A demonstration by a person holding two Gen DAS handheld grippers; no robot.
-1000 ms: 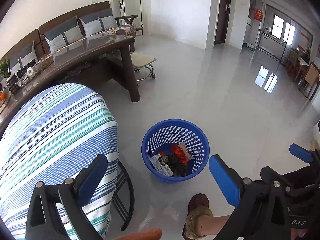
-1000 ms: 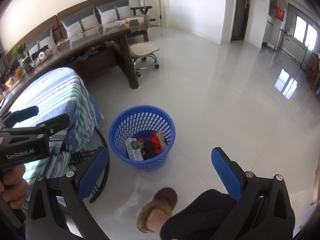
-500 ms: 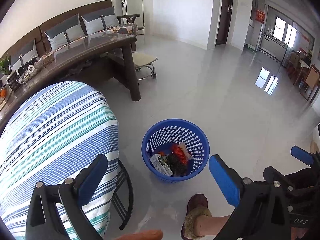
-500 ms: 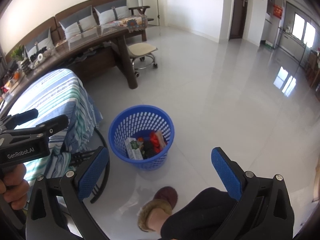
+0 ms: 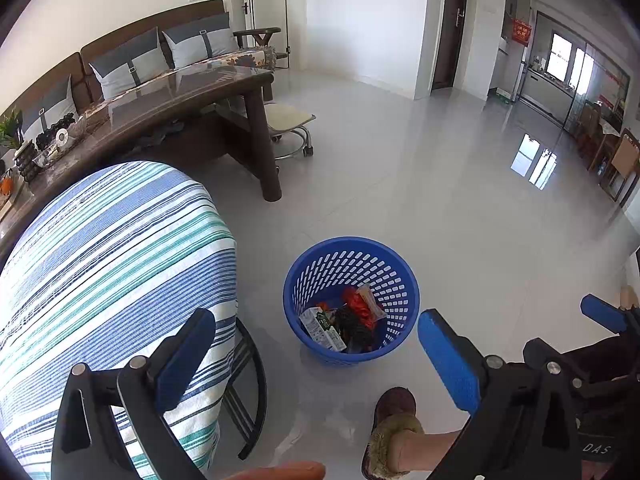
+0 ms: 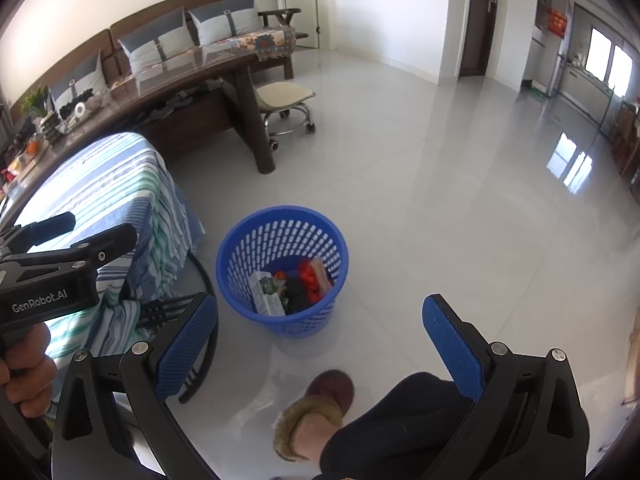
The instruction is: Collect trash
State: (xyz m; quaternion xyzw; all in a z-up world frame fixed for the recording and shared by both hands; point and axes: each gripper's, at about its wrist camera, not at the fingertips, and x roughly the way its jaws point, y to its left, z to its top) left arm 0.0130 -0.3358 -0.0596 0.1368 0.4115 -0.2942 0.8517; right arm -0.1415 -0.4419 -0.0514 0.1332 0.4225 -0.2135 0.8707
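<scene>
A blue perforated trash basket (image 5: 400,276) stands on the grey floor, also in the right wrist view (image 6: 240,240). Inside lie a white and green carton (image 5: 322,328), red wrappers (image 5: 358,308) and dark scraps; the carton also shows in the right wrist view (image 6: 266,294). My left gripper (image 5: 316,354) is open and empty, held above the floor near the basket. My right gripper (image 6: 318,340) is open and empty, also above the floor in front of the basket. The left gripper's body shows at the left of the right wrist view (image 6: 60,276).
A small table with a striped blue, green and white cloth (image 5: 108,264) stands left of the basket. A dark wooden table (image 5: 180,96), a stool (image 5: 288,120) and a sofa (image 5: 152,56) lie behind. The person's slippered foot (image 5: 390,428) is near the basket.
Both grippers drifted only slightly; the views shifted a little. Both stay open and empty. The basket and its contents have not moved.
</scene>
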